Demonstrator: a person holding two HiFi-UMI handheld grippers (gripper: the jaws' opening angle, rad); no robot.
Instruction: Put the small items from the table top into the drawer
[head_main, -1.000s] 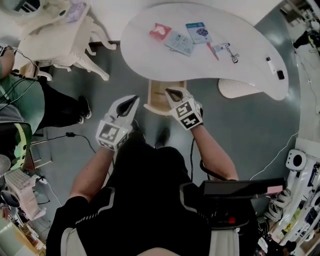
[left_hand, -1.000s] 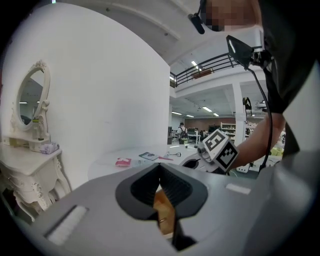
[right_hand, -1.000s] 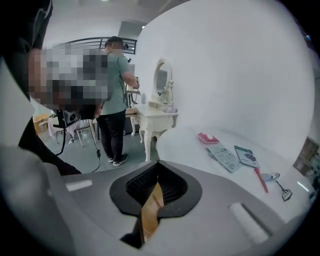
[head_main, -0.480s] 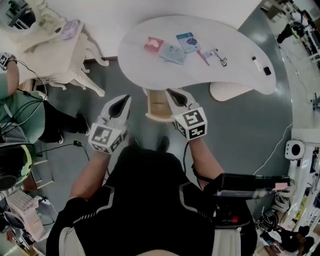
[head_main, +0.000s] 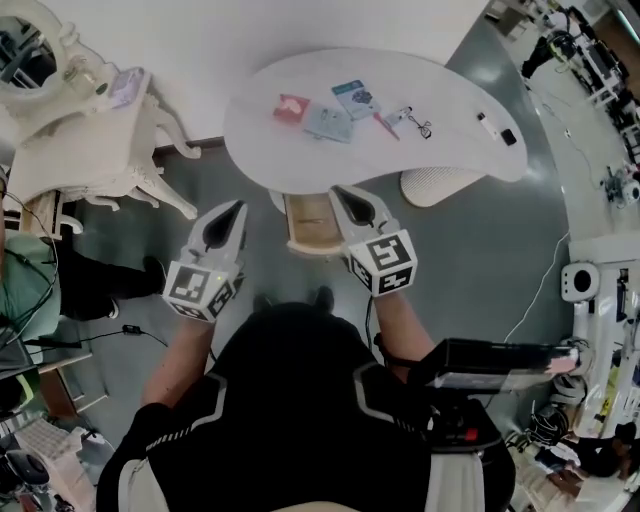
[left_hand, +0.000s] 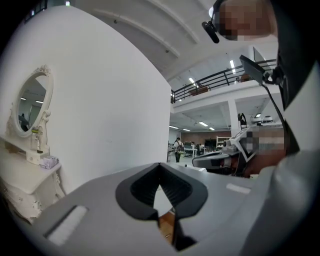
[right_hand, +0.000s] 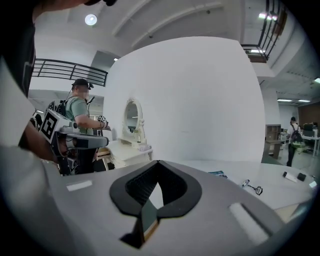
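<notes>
An industrial lab hall: mezzanine railing (left_hand: 216, 80), distant workbenches (left_hand: 196, 148), staged vanity dresser (head_main: 75, 150).

On the white curved table (head_main: 450, 150) we count three flat packets: one red packet (head_main: 292, 108), one pale blue packet (head_main: 328, 122) and one teal packet (head_main: 355, 98). To the right of them on that table we count one thin red stick (head_main: 385, 124), one small white tube (head_main: 402, 115), one black wire tool (head_main: 422, 128), one short white stick (head_main: 487, 122) and one small black block (head_main: 508, 137). Under the table's near edge we count one open wooden drawer (head_main: 310, 215) and one white ribbed round object (head_main: 440, 185). In front of the table we hold two grey grippers, the left gripper (head_main: 236, 208) and the right gripper (head_main: 340, 193).
</notes>
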